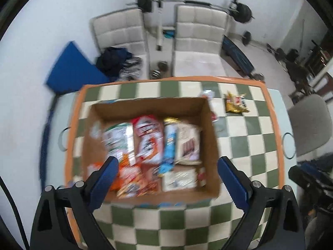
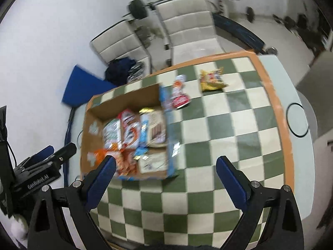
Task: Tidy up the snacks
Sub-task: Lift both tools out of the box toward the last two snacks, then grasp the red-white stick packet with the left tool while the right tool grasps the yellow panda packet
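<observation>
Both tools are held up high over the table and look down at it. The left gripper (image 1: 167, 174) has its two blue fingers spread wide apart, and nothing is between them. The right gripper (image 2: 165, 171) is spread wide in the same way, with nothing in it either.

Right under the left gripper, a bit ahead of its tips, sits the cardboard box (image 1: 145, 106). From the right gripper the box (image 2: 122, 99) is ahead and to its left. Many snack packs are already lying inside, packed side by side, so I think most of the job is done.

Two snacks are not in the box yet. The red and white pouch (image 2: 179, 95) lies on the checkered cloth (image 2: 218, 125) just beside the far right corner of the box, ahead of the right gripper. The yellow snack bag (image 2: 212, 80) lies farther off, ahead and a bit to the right, well apart from the box. In the left view the yellow snack bag (image 1: 236, 104) is far ahead and to the right.

Those two look like what is left to pick up
</observation>
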Demonstrator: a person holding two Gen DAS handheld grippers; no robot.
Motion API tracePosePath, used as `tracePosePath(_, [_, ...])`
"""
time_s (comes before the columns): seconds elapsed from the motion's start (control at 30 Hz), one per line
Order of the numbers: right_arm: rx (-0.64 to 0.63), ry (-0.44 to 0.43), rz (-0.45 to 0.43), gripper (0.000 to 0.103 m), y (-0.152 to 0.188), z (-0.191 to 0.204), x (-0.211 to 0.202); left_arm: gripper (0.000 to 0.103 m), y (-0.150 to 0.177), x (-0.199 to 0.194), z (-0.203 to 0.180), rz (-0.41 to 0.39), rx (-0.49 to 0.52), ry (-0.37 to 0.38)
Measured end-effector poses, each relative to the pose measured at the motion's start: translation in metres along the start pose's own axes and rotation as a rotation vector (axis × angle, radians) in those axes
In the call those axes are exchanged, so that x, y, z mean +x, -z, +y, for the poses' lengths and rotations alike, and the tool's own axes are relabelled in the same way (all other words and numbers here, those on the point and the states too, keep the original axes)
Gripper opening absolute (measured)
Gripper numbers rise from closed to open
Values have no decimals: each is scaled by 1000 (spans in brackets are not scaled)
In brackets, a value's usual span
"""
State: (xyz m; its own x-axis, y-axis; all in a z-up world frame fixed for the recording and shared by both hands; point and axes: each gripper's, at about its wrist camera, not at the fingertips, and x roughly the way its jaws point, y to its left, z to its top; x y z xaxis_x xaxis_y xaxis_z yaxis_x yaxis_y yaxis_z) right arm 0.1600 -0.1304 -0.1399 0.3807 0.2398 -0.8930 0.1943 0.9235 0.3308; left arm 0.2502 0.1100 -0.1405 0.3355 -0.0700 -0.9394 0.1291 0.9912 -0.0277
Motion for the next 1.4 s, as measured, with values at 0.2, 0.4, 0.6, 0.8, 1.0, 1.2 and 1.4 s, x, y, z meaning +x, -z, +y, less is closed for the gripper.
tracePosePath(0.2, [52,41,42,99,-74,-55,38,97,-89,65,-49,108,95,4])
tracePosePath(0.4, [78,47,101,99,-145,-88,92,97,-151,143,-86,262,171,-15])
tracePosePath(0.6, [68,62,185,99,-193,-110,155,97,-176,230,-108,458,199,-8])
tracePosePath(0.8, [65,71,252,99,-213,-128,204,97,-175,303,-127,622,284,-44])
tracePosePath(1.0, [83,47,288,99,-222,-138,236,97,-161,346,-136,720,372,-104])
tracePosePath(1.2, [113,7,324,99,-229,-138,270,66,-153,358,-140,770,353,-55])
tracePosePath(1.4, [165,-9,359,98,-228,-142,301,45,-158,354,-137,767,320,-40])
